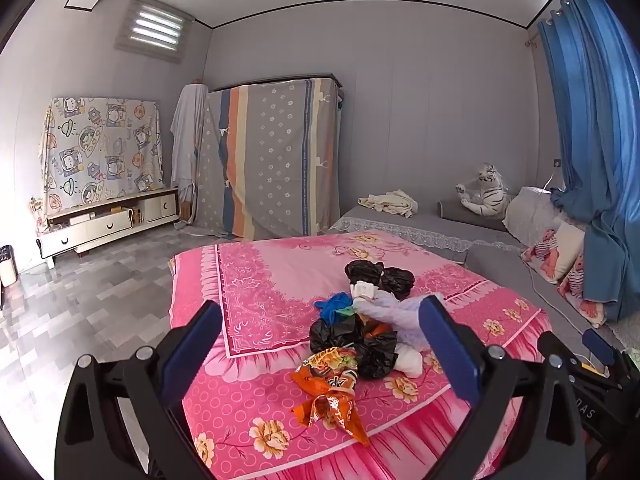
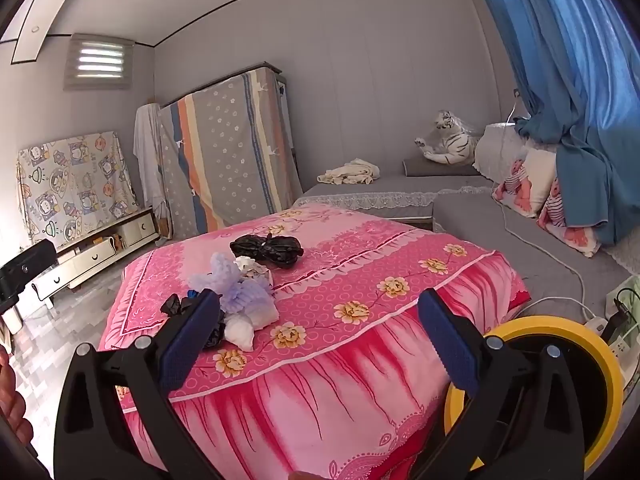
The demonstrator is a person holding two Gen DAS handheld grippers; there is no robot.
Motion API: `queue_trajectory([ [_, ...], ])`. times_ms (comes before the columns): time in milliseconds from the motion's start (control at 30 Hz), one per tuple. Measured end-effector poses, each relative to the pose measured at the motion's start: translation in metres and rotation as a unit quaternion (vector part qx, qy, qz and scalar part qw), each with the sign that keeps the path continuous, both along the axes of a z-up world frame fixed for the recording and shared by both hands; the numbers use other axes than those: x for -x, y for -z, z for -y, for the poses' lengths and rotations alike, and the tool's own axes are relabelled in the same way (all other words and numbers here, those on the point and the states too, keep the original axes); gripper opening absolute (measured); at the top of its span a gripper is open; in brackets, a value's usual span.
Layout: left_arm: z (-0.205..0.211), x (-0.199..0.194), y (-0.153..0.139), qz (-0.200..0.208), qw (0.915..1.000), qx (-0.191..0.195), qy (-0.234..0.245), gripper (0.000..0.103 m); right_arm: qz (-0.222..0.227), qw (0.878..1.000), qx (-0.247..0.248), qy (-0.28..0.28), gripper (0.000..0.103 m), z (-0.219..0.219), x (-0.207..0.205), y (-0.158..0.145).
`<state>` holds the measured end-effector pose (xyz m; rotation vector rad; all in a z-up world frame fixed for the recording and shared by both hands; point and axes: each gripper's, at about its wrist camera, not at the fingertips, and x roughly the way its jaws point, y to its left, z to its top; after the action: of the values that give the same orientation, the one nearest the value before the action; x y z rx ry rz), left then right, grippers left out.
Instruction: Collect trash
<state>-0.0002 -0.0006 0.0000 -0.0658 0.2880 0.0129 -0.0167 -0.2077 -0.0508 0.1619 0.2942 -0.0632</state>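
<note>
1. My left gripper (image 1: 322,340) hovers over the pink bedspread (image 1: 256,280), jaws spread wide, nothing between them.
2. The trash pile (image 1: 360,328) sits mid-bed just ahead: black bags, an orange snack wrapper (image 1: 332,388), white tissue.
3. My right gripper (image 2: 320,336) is spread too, empty (the pile lies off to its left).
4. A yellow bin (image 2: 568,336) waits beside the bed.

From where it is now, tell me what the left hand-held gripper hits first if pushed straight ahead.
The left hand-held gripper, jaws open and empty, would probably meet the crumpled black bag in the trash pile on the pink bedspread first; depth is uncertain.
</note>
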Motion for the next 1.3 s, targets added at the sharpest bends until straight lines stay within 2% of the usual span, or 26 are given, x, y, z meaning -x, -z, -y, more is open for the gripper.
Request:
queue_trajectory([
  [1300, -0.0006, 0.0007, 0.0011, -0.008, 0.9999, 0.004, 0.006, 0.095, -0.003, 1.000, 0.002, 0.000, 0.095, 0.0007, 0.0000, 0.0007],
])
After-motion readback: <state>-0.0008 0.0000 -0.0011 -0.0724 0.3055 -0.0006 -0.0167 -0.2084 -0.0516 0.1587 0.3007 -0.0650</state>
